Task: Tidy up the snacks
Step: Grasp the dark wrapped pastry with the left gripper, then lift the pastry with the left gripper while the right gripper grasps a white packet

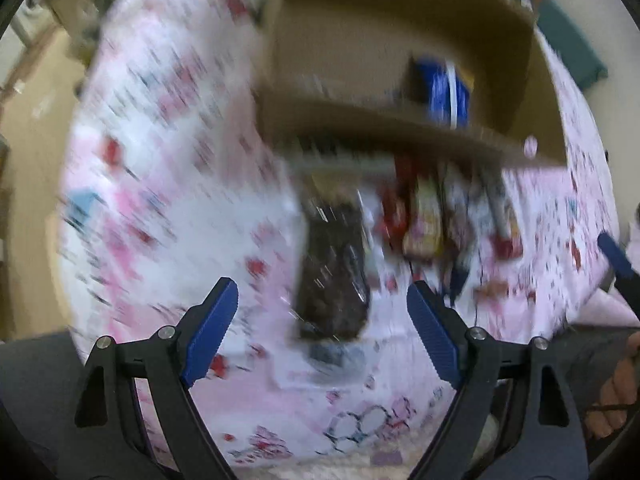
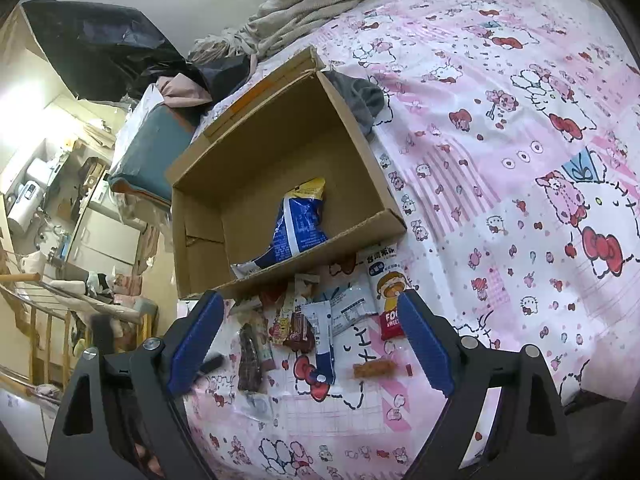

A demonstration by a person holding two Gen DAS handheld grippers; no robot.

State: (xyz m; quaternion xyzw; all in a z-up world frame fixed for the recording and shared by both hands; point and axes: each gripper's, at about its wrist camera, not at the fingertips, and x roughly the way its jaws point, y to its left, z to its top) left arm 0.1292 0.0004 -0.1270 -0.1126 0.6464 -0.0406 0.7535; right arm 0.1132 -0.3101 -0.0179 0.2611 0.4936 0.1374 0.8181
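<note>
Your left gripper point(image 1: 322, 326) hangs over the pink cartoon-print bedsheet point(image 1: 160, 184) with its blue fingers point(image 1: 210, 332) spread wide and nothing between them; the left wrist view is heavily smeared, so small details there cannot be read. Your right gripper point(image 2: 310, 342) is likewise spread apart and holds nothing, hovering above the loose snacks. Take the open cardboard box point(image 2: 360, 148) as your landmark: it sits on the bedsheet point(image 2: 500, 140) with its flaps open, and a blue and white snack bag point(image 2: 298, 224) with a yellow top lies inside it, leaning against the near wall. In the left wrist view the same box point(image 1: 360, 40) shows that blue bag point(image 1: 444, 92) in its near right corner. The rest of the snacks lie on the sheet just outside the box's near wall: a white packet with a cartoon face and red bottom point(image 2: 386, 292) close to the box's near right corner, a clear-and-white packet point(image 2: 352, 308) beside it, a blue and white stick pack point(image 2: 324, 344) a little further from the box, a dark reddish packet point(image 2: 250, 360) toward the box's near left corner, and a small orange bar point(image 2: 374, 369) lying farthest out from the box wall. A grey cloth point(image 2: 360, 96) lies against the box's far right side.
</note>
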